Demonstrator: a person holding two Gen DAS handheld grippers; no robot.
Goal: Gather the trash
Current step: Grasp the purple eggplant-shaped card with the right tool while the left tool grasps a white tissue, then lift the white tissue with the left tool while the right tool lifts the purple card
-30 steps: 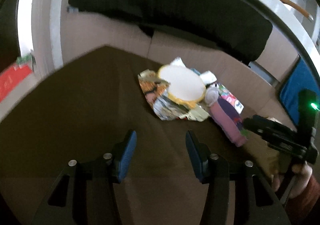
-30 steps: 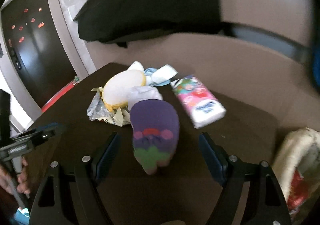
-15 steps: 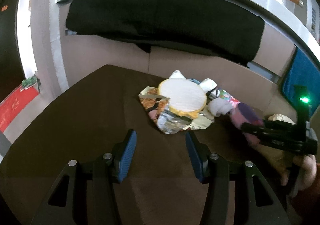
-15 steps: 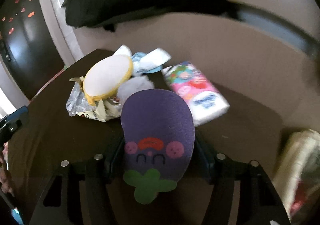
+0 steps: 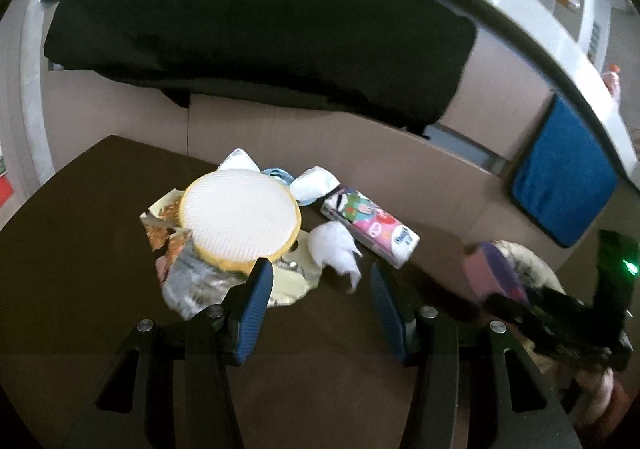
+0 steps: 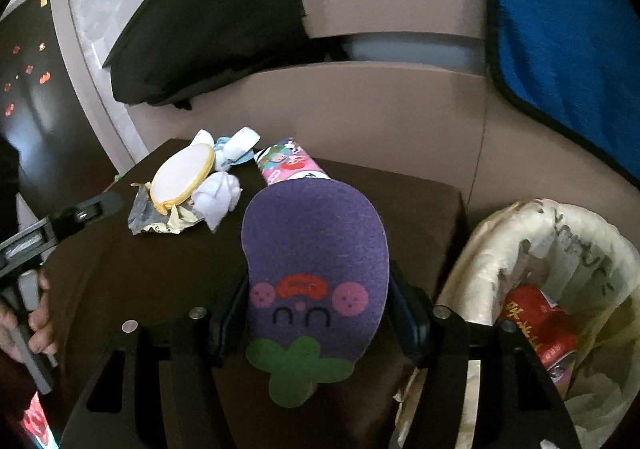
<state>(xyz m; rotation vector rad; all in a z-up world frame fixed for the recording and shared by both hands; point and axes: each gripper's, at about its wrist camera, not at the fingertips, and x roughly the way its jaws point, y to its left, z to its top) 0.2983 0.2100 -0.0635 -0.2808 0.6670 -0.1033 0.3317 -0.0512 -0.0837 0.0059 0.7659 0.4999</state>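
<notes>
So, going camera by camera:

Left wrist view: left gripper (image 5: 320, 305) hangs wide open with nothing in it, low over the dark table (image 5: 88, 233), pointed at the trash pile.
Pile: round yellow-rimmed lid (image 5: 239, 220) lying on crumpled foil wrappers (image 5: 188, 281), white tissue wad (image 5: 338, 249) just beside it, tissue pack (image 5: 370, 225) behind.
Risk here: if it closes where it is, I'd guess a finger snags the foil and drags the lid along, or the wad squirts out.

Right wrist view: right gripper (image 6: 316, 313) is clamped on the purple eggplant sponge (image 6: 316, 249), held up above the table's edge.
Bin: lined trash basket (image 6: 500, 241) sits off to the right, red packet (image 6: 536, 329) already inside.
Risk here: sponge isn't over the bin yet, so let go early and it probably lands on the table or floor.
</notes>
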